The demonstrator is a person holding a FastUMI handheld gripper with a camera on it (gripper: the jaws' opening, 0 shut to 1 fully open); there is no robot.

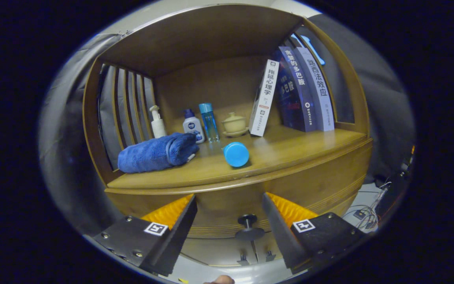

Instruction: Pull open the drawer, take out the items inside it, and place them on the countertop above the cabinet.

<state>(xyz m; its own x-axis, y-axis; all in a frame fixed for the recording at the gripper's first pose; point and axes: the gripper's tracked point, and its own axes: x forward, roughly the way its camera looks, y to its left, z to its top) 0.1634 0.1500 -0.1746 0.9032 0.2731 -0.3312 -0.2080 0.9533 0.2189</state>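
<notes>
Wooden cabinet (290, 185) | drawer knob (247, 227) between fingers | claw (229, 209) spread wide, empty

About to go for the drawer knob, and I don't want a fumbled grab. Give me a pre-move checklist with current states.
1. Gripper open wide enough for the knob: ok, its fingers stand well apart.
2. Drawer knob lined up between the fingers: ok, slightly nearer one finger.
3. Fingers touching the knob: not ok, both are clear of it.
4. Drawer shut: ok, its front sits flush under the countertop.
5. Free spot on the countertop: ok, bare wood between the blue cap and the books.
6. Drawer contents: cannot tell.
</notes>
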